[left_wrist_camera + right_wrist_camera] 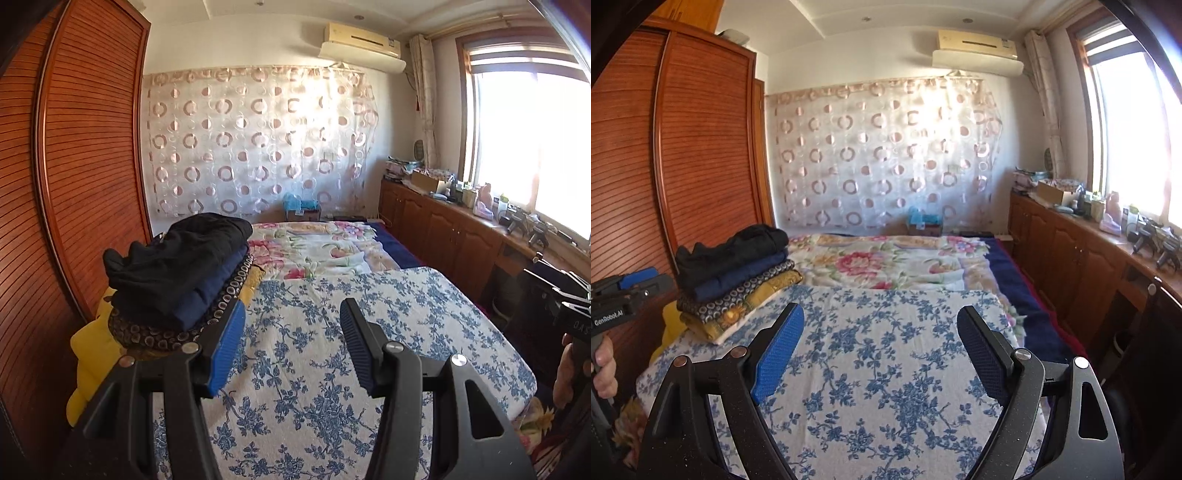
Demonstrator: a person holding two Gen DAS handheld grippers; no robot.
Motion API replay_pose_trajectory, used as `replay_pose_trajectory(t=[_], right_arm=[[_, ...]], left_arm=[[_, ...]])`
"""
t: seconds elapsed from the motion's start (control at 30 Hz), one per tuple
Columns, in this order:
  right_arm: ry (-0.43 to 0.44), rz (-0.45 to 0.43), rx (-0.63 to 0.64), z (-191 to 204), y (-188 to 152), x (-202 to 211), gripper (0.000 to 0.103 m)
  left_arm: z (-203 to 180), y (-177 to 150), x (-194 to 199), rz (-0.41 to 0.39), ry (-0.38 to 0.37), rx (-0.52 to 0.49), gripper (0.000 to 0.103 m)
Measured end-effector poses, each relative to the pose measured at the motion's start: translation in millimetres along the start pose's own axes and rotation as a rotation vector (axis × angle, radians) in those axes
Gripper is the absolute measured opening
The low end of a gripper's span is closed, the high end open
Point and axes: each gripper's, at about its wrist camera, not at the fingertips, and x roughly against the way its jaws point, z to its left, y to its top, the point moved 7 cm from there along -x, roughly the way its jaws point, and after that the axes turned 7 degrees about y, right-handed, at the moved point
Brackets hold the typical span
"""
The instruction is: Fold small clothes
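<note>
bed (886, 369): blue-flowered cover spread flat | stack of folded clothes (735, 273): black on top, at the bed's left edge beside the wardrobe (683, 147) | right tongs (879, 347): wide apart, nothing between | left tongs (291, 343): half-spread, holding nothing

folded stack at the bed's left edge

a stack of folded clothes (733, 275) lies at the left edge of the bed (886, 369), on the blue-flowered cover by its far left corner. four layers — black on top, rumpled, then navy, then a dark ring-patterned piece, then mustard yellow at the bottom. edges roughly aligned, the stack level.
</note>
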Motion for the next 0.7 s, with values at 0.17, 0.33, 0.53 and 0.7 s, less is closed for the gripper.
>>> replay_pose_trajectory(t=[0.17,0.33,0.53,0.7], right_arm=[[0.003,-0.013,-0.006,-0.6,2.5,5.0,0.087],[0.002,-0.013,-0.006,1.4,2.5,3.8,0.087],[0.006,-0.014,-0.007,2.7,3.6,4.8,0.087],[0.008,-0.013,-0.006,2.6,3.9,5.3,0.087]], left_arm=[[1.9,-2.0,2.5,-0.002,0.011,0.000,0.053],[2.2,-3.1,2.1,-0.002,0.013,0.000,0.053],[3.3,-6.2,2.6,-0.006,0.022,0.002,0.053],[4.2,-6.6,2.8,-0.006,0.026,0.000,0.053]])
